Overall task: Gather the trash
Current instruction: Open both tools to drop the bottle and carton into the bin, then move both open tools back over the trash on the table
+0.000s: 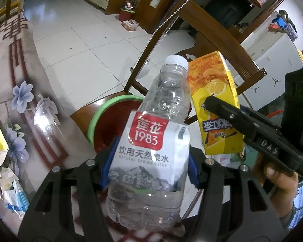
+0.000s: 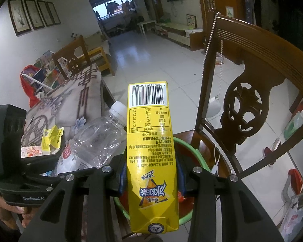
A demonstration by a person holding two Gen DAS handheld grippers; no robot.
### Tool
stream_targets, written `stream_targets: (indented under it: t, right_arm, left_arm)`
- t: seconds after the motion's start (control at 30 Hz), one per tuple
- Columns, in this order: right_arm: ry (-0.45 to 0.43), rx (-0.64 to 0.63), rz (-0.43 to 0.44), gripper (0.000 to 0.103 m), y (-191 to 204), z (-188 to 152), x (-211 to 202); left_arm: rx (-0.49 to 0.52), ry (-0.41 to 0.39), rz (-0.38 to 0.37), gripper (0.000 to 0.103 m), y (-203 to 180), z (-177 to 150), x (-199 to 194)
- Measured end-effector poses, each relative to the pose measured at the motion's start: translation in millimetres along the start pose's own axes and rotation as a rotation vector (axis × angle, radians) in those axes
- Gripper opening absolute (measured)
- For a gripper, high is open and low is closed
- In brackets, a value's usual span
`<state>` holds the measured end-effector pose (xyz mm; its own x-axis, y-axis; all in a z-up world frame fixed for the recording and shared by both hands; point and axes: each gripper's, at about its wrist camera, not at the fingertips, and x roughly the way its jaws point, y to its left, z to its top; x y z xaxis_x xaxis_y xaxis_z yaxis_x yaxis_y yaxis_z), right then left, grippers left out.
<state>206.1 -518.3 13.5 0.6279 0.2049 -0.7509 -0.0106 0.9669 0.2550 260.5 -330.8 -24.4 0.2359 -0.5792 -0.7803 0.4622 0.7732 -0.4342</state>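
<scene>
My left gripper (image 1: 149,169) is shut on a clear plastic water bottle (image 1: 151,141) with a white cap and a red and white label, held upright. Its blue pads press the label from both sides. My right gripper (image 2: 151,173) is shut on a yellow lemon tea carton (image 2: 151,151), barcode end pointing away. Both items hang over a red basin with a green rim (image 1: 95,119) (image 2: 198,153) that sits on a wooden chair seat. In the left wrist view the carton (image 1: 214,100) shows to the right of the bottle. The bottle (image 2: 97,141) lies left of the carton in the right wrist view.
A wooden chair back (image 2: 252,76) with a bead string (image 2: 210,32) rises behind the basin. A table with a floral cloth (image 1: 20,80) stands to the left, bearing yellow wrappers (image 2: 52,139) and paper scraps. White tiled floor (image 1: 80,40) spreads beyond. A hand (image 1: 276,177) grips the right tool.
</scene>
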Motion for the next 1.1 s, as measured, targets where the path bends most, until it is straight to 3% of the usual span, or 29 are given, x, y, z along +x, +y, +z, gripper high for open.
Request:
stream_targets:
  t: [0.17,0.33,0.37,0.43,0.53,0.7,0.9,1.1]
  right_arm:
    - [0.006,0.012,-0.018,0.036,-2.7,0.0,0.9]
    - [0.014,0.018,-0.025,0.036,-4.3,-0.5,2.6]
    - [0.013,0.021,-0.028,0.037,-5.1,-0.5,2.4]
    - [0.009,0.034,-0.034,0.037,-6.7,-0.4,1.7]
    - [0.001,0.058,-0.021,0.058,-8.7,0.2,0.7]
    - [-0.011,0.058,-0.020,0.078,-5.1,1.8,-1.1]
    - [-0.019,0.052,-0.029,0.091,1.8,3.3,-1.9]
    - [-0.027,0.036,-0.032,0.095,19.2,7.6,-3.0]
  left_arm:
    - [-0.014,-0.008,0.041,0.057,1.6,2.8,1.9]
    - [-0.029,0.002,0.027,0.057,-1.2,3.6,8.1]
    - [-0.033,0.001,0.031,0.059,0.0,3.7,8.3]
    - [-0.043,0.000,0.036,0.075,1.7,5.0,8.7]
    - [-0.046,-0.021,0.041,0.088,2.9,6.0,4.0]
    - [-0.070,-0.053,0.065,0.097,14.3,1.2,-10.3]
    - [-0.074,-0.068,0.114,0.097,25.7,-11.8,-29.2]
    - [-0.025,-0.138,0.233,0.097,31.1,-28.9,-66.2]
